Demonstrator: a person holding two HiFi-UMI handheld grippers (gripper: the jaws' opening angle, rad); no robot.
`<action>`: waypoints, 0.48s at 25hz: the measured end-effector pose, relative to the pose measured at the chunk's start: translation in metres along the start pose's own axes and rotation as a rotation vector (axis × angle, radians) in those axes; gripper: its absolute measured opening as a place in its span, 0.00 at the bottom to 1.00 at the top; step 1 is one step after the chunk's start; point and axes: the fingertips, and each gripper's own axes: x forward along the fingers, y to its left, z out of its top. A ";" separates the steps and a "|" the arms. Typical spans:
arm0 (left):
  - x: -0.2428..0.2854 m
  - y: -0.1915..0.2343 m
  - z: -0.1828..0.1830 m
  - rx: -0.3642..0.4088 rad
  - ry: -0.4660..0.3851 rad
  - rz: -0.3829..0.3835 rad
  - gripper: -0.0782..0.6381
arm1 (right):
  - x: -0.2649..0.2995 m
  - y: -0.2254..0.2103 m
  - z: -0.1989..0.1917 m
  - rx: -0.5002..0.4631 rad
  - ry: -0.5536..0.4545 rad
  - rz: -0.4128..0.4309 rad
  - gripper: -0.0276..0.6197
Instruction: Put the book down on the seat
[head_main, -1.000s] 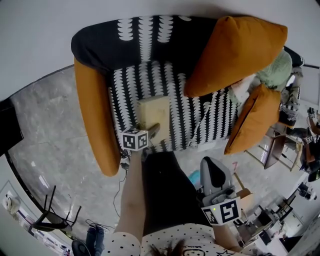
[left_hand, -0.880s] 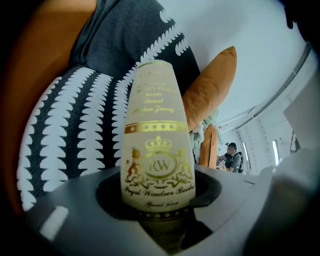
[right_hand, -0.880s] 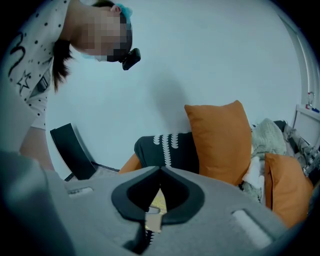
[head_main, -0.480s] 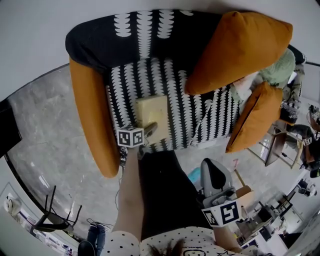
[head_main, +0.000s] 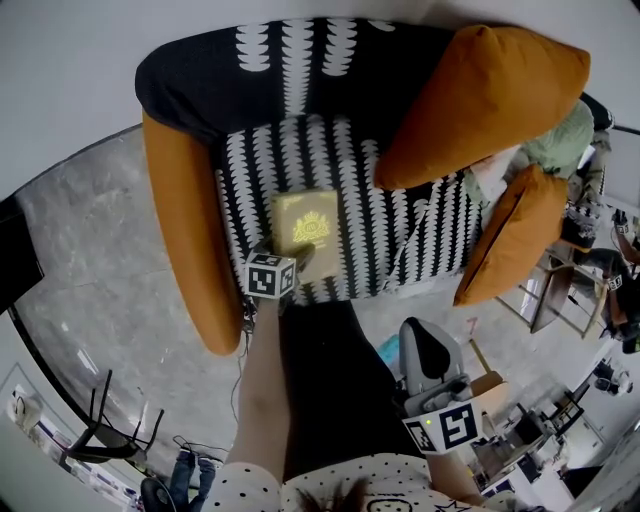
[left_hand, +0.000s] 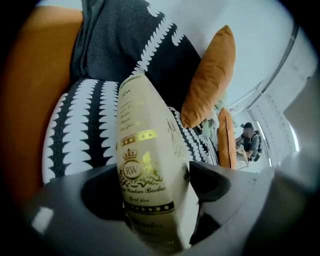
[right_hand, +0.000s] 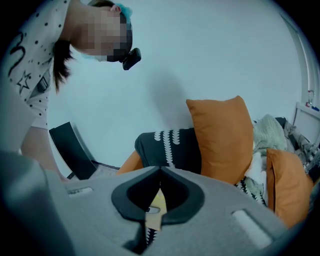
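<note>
The cream, gold-stamped hardcover book (head_main: 308, 228) lies cover-up on the black-and-white patterned armchair seat (head_main: 245, 190). Its near end sits between the jaws of the left tool (head_main: 298, 265), which have just been opening and stand wide. The right tool (right_hand: 160, 175) is closed, empty, away from the chair.

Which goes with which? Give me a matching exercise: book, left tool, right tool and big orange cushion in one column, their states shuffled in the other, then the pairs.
Column one
1. book
2. left tool
3. right tool
4. big orange cushion

Column two
A. jaws together, nothing held
B. leaning against the backrest
C. lying cover up on the striped seat
D. jaws apart, one on either side of the book

Pairs: 1-C; 2-D; 3-A; 4-B.
The left tool's jaws have just been opening, with the book between them.
</note>
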 end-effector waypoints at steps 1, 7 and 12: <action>-0.001 0.004 -0.001 0.006 -0.002 0.019 0.67 | 0.000 0.001 -0.001 -0.001 0.000 0.002 0.04; -0.011 0.012 -0.003 0.016 -0.009 0.096 0.72 | -0.006 0.005 0.001 -0.013 0.001 0.000 0.04; -0.006 0.033 -0.015 0.040 0.011 0.207 0.70 | 0.001 0.004 -0.013 -0.008 0.009 0.009 0.04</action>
